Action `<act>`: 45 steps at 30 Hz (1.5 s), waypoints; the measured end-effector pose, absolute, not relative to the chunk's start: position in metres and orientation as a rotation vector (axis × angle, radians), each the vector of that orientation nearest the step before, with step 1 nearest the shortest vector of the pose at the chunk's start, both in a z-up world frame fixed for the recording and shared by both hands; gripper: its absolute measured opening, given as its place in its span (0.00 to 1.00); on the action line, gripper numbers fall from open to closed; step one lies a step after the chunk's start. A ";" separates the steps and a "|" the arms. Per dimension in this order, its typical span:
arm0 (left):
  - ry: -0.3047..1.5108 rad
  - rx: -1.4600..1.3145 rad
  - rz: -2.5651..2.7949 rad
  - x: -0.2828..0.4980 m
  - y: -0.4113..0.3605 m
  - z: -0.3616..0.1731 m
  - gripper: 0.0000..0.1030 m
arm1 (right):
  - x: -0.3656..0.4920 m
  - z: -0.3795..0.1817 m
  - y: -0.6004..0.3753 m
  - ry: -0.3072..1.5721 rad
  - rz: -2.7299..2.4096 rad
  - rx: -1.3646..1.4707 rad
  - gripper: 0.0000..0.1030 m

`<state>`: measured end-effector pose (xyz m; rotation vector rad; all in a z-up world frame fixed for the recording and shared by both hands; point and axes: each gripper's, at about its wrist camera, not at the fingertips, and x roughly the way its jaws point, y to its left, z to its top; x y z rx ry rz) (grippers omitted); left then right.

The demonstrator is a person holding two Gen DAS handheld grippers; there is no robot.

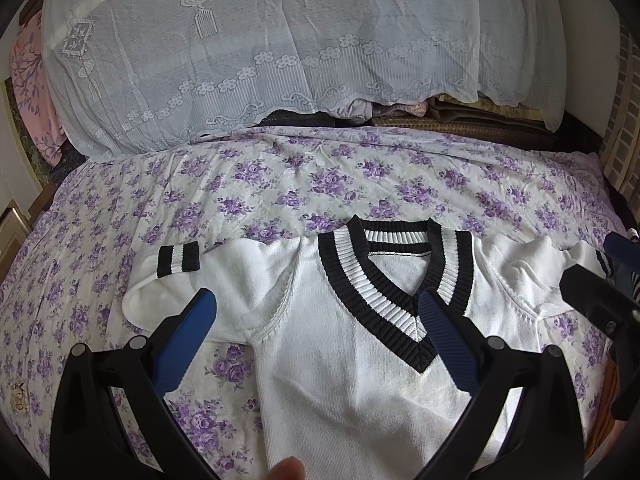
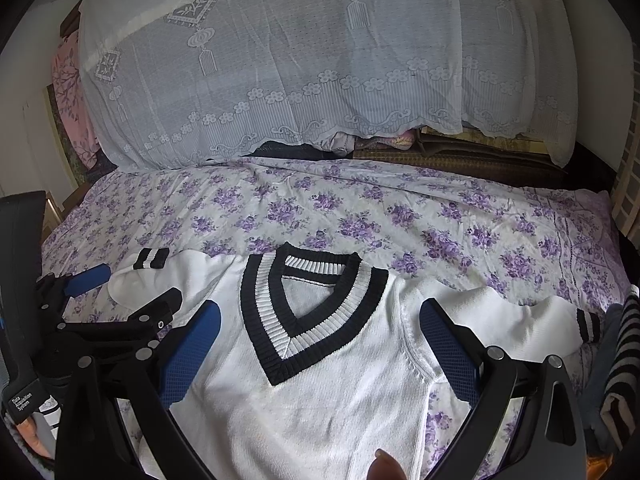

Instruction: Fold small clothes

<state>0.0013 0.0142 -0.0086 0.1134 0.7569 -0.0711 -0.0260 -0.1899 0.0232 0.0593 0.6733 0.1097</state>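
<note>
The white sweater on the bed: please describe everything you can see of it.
The white sweater is a small knitted garment with a ribbed V-neck collar in black and white stripes, and matching striped cuffs. It lies flat, front side up, on the purple floral bedsheet, both sleeves spread outward, slightly crumpled. It is not yet folded. The left gripper and right gripper hover open over it, gripping nothing.

One white knitted V-neck sweater (image 2: pixel 320 392) with black-and-white ribbed trim lies on one purple-flowered white bedsheet (image 2: pixel 400 208), with two black-and-white striped cuffs (image 1: pixel 179 259) showing, one pale lace cloth (image 1: pixel 260 40) behind, and two black handheld grippers with blue finger pads, left gripper (image 1: pixel 318 316) and right gripper (image 2: pixel 320 322).
</note>
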 end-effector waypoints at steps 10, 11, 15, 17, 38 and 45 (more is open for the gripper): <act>0.938 0.205 0.071 0.075 0.026 -0.092 0.96 | 0.034 -0.037 -0.212 0.817 0.074 0.139 0.97; 0.962 0.231 0.118 0.087 0.031 -0.108 0.96 | 0.045 -0.053 -0.215 0.864 0.052 0.157 0.97; 1.020 0.292 0.253 0.115 0.058 -0.147 0.96 | 0.067 -0.108 -0.228 0.994 -0.002 0.216 0.97; 1.048 0.226 0.200 0.121 0.073 -0.151 0.96 | 0.067 -0.136 -0.235 1.035 0.011 0.286 0.97; 0.788 0.603 0.340 0.127 0.186 -0.136 0.96 | 0.040 -0.161 -0.227 0.841 0.014 0.234 0.97; 0.936 -0.052 0.626 0.135 0.349 -0.118 0.96 | 0.041 -0.160 -0.226 0.841 0.013 0.233 0.97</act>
